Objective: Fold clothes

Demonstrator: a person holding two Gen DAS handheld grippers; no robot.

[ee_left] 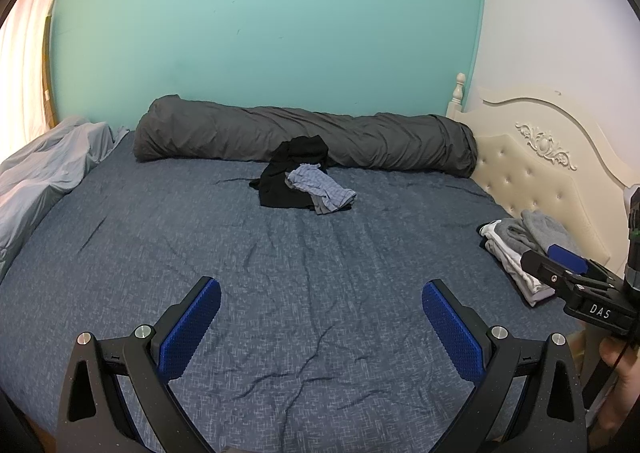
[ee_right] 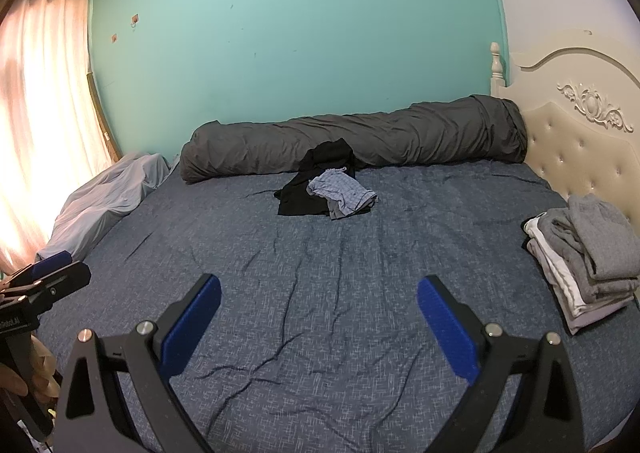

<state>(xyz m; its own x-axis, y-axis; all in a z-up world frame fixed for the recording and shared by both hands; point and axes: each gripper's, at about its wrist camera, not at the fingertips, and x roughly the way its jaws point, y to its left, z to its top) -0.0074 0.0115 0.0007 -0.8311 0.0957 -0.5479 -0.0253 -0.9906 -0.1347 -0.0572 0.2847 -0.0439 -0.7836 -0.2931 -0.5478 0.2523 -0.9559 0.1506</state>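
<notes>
A crumpled pile lies far out on the blue bed sheet [ee_left: 280, 273]: a black garment [ee_left: 288, 177] with a light blue checked garment [ee_left: 320, 189] on top. It also shows in the right wrist view, black garment [ee_right: 308, 185] and checked garment [ee_right: 344, 193]. A stack of folded grey and white clothes [ee_right: 588, 265] sits at the right by the headboard, also in the left wrist view [ee_left: 516, 249]. My left gripper [ee_left: 320, 317] is open and empty above the near sheet. My right gripper [ee_right: 318, 313] is open and empty beside it.
A rolled dark grey duvet [ee_left: 304, 137] lies along the teal wall behind the pile. A cream tufted headboard [ee_right: 580, 149] bounds the right side. A pale grey sheet heap [ee_right: 108, 197] lies at the left by the curtain [ee_right: 44, 113].
</notes>
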